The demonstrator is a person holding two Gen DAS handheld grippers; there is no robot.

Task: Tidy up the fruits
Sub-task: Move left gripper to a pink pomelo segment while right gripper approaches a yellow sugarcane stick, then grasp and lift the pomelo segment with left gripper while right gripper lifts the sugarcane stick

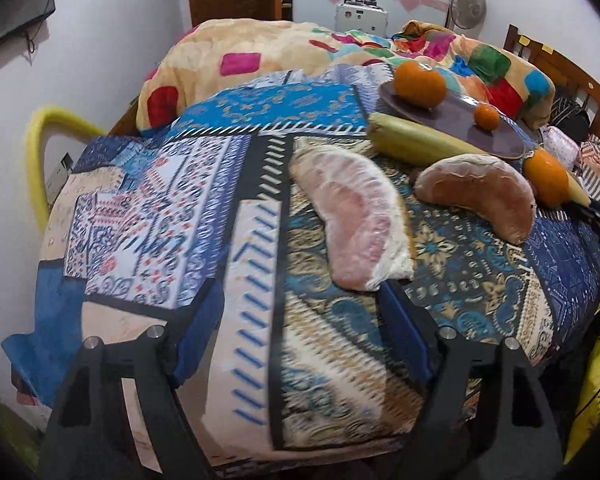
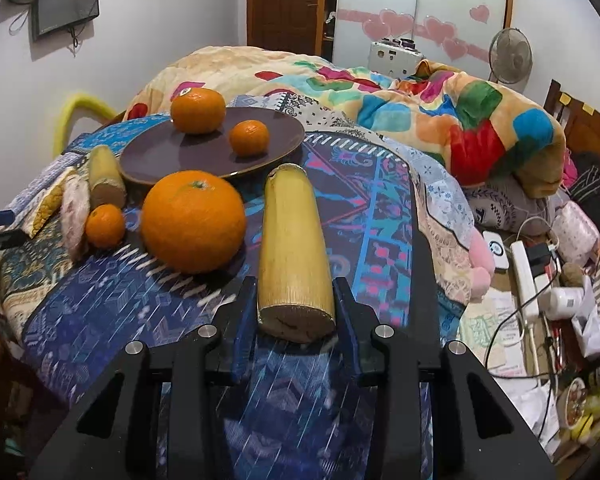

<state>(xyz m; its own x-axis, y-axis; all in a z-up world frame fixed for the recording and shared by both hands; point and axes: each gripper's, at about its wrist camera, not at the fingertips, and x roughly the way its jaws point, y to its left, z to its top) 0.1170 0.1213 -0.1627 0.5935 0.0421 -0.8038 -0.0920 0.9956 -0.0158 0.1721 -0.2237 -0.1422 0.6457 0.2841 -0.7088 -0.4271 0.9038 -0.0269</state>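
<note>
Roughly halfway, I judge. Nearest, the right tongs [image 2: 295, 322] are clamped on the cut end of a yellow banana piece [image 2: 292, 240], not yet on the plate. The left tongs [image 1: 300, 300] gape wide and empty just short of a pomelo segment [image 1: 356, 216] on the bed [image 1: 160, 208]. Beyond lie a second segment [image 1: 480, 192], a large orange [image 2: 193, 221], a small tangerine [image 2: 105, 226] and another banana piece [image 2: 106, 178]. Farthest, the brown plate [image 2: 160, 156] holds only two oranges [image 2: 198, 110].
</note>
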